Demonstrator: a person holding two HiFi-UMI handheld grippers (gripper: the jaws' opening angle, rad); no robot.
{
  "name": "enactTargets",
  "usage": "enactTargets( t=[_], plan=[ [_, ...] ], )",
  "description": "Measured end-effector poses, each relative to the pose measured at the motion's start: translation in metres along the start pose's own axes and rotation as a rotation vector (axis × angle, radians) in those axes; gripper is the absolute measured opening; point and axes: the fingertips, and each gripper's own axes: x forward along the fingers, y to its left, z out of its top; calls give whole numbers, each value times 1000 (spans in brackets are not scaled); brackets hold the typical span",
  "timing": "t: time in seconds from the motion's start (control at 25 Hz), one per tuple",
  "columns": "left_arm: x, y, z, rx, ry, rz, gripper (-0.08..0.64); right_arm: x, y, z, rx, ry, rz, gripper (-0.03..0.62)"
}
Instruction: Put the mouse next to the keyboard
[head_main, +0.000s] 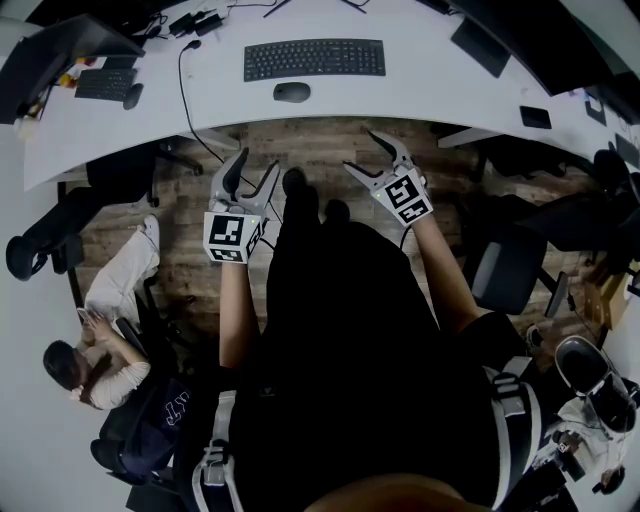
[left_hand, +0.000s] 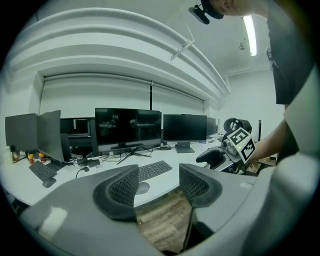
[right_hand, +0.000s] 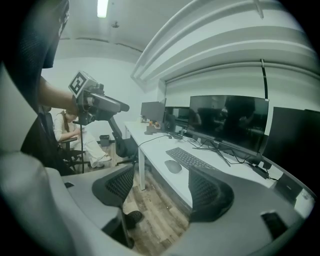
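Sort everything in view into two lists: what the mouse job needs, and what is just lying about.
Belongs to the job:
mouse
keyboard just beyond it
desk
left gripper and right gripper, both open and empty

Just lying about:
far-left keyboard
far-left mouse
black cable
monitors
office chair

Left grey two-jaw hand-held gripper (head_main: 247, 172) with marker cube, jaws apart and empty, right grey two-jaw hand-held gripper (head_main: 375, 152) likewise open and empty, both bare forearms extended forward, side by side
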Motion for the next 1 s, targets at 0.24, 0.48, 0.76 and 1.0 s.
enactTargets(
  t=[0.24, 0.48, 0.76, 1.0],
  plan=[
    [7, 4, -2, -7, 6, 7, 247, 9, -5, 4, -15, -2, 12, 345],
    [17, 14, 3, -9, -9, 12, 247, 20, -15, 9, -21, -3, 17, 344],
    [29, 30, 7, -12, -11, 8, 245, 34, -26, 14, -17, 9, 19, 344],
    [46, 44, 0, -27, 0, -8, 244, 53, -29, 8, -2, 35, 30, 342]
  ],
)
